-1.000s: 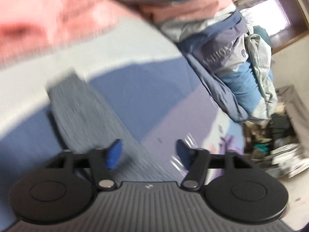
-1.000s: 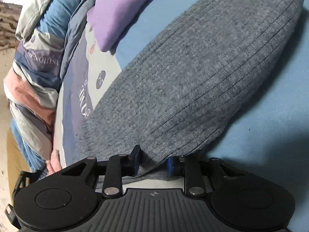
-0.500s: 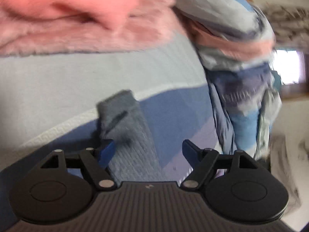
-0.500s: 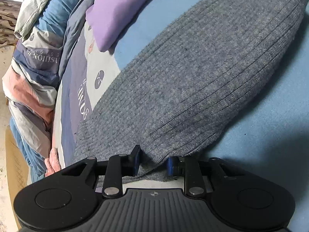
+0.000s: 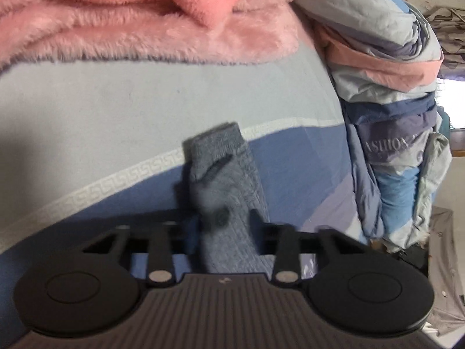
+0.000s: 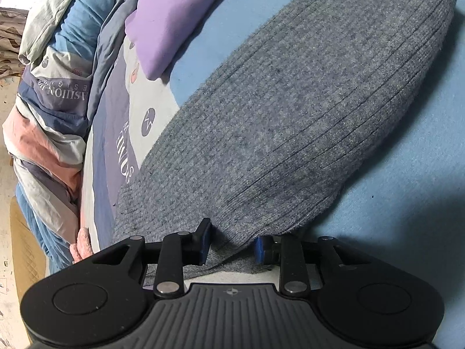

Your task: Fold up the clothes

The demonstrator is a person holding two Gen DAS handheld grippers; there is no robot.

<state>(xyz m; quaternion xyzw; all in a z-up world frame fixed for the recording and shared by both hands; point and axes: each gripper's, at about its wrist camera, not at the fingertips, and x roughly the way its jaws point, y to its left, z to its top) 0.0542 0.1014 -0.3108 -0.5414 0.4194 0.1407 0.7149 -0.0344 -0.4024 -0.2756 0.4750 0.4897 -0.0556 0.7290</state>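
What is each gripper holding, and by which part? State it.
Both hold the grey knit sweater: left gripper pinches its sleeve near the cuff; right gripper pinches the body's edge.

Home bedroom, printed blue and grey bedsheet [image 5: 122, 101] spread ahead of the jaws, fluffy pink blanket [image 5: 139, 23] heaped beyond them, rumpled patchwork duvet [image 5: 401, 133] piled to their right, purple pillow [image 6: 174, 20] ahead-left of the other jaws, bright window [image 5: 456, 101] far right
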